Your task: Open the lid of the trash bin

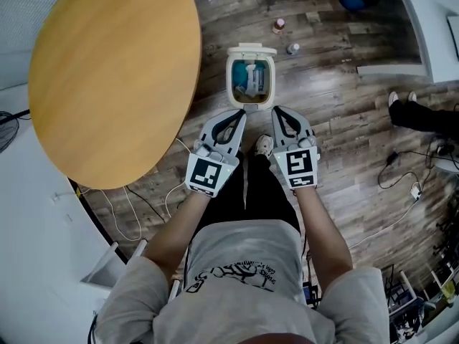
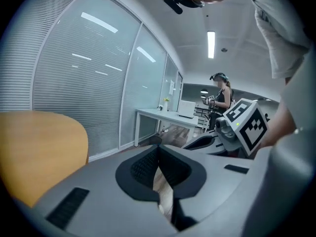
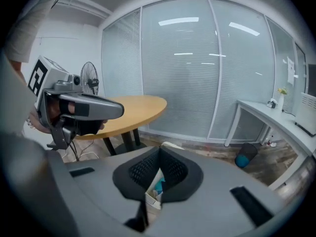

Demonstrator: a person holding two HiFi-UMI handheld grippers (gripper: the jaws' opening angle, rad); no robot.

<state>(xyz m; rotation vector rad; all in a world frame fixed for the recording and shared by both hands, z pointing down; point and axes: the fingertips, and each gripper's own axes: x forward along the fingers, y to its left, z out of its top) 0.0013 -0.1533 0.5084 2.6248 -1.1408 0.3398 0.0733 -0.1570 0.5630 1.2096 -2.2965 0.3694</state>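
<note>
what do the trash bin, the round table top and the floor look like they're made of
Trash bin: probably plastic, judging by its smooth off-white walls and rounded moulded corners.
Table top: wood or wood-look laminate, with an even, matte tan surface and faint grain. I cannot tell which.
Floor: mixed grey-brown planks with visible seams, either wood or printed vinyl.

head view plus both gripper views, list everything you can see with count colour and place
trash bin: one, cream, floor ahead of both claws, lid up, blue and white rubbish inside
round table: one, light wood top, left of the bin
small containers: two, one reddish and one grey, floor beyond the bin
desk: one, white, far right
cables: several, black and white, floor at right
fan: one, dark, behind the table
other person's legs: one pair, dark trousers, right edge
left claw: one, grey, shut, empty, near the bin
right claw: one, grey, shut, empty, beside the left
</note>
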